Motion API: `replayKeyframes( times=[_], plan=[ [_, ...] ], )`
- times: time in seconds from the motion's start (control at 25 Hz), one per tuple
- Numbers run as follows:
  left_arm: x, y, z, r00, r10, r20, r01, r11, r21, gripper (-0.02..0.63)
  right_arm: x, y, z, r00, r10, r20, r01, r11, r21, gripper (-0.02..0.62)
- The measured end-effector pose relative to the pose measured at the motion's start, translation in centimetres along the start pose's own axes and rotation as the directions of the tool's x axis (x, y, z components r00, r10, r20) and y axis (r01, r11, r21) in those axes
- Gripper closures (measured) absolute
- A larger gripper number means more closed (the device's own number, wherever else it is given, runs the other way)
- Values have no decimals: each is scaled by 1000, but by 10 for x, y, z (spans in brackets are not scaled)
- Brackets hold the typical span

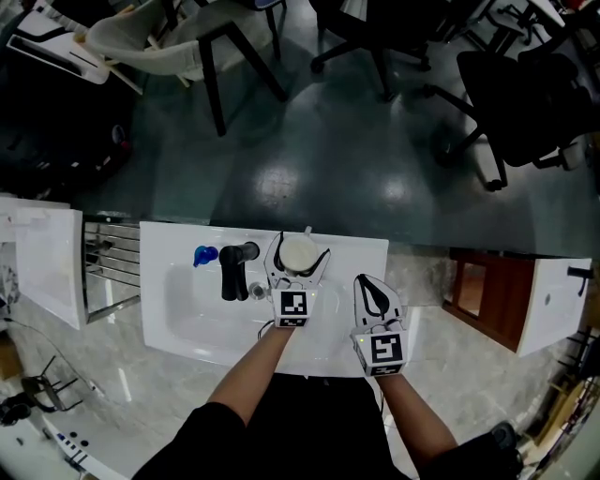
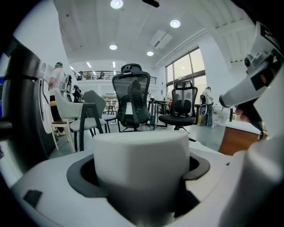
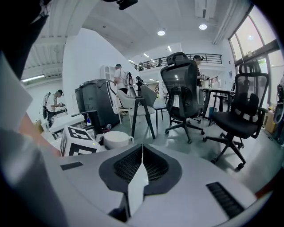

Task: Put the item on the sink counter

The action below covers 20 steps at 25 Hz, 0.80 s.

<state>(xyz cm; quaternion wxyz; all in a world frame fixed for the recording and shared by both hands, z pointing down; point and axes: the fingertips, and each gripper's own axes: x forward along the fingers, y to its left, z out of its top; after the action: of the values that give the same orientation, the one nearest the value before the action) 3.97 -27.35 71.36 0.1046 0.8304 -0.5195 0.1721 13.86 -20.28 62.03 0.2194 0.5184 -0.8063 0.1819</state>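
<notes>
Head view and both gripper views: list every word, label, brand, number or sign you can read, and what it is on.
None readable: no words, brands or numbers show in any view.
The only print is the black-and-white square marker on the cube of the left gripper and of the right gripper, a pattern, not lettering.

no readable text, labels or numbers

Dark glossy floor [image 1: 309, 159] being lit by recessed ceiling lights [image 2: 116, 4]. Black mesh office chairs [image 2: 131, 95] being backed by tall windows [image 2: 184, 71]. White wall [image 3: 84, 57] being fronted by white chair [image 3: 125, 99].
</notes>
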Motion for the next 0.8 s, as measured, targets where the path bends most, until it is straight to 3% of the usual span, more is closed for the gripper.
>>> replayKeyframes(
  times=[0.2,0.52,0.8],
  plan=[
    [-1,-3,0,1000,-12,10,12,1000,16,147,-5,-3,-2,1000,0,-16,0,1000,19,563],
    [-11,-1,-10,1000,31,3,-31,999,15,147,-10,-32,-3,997,-77,-7,77,996,40,563],
    [-13,-3,-13,1000,15,10,-15,999,42,147,-1,-22,12,997,-57,60,55,998,29,563]
  ],
)
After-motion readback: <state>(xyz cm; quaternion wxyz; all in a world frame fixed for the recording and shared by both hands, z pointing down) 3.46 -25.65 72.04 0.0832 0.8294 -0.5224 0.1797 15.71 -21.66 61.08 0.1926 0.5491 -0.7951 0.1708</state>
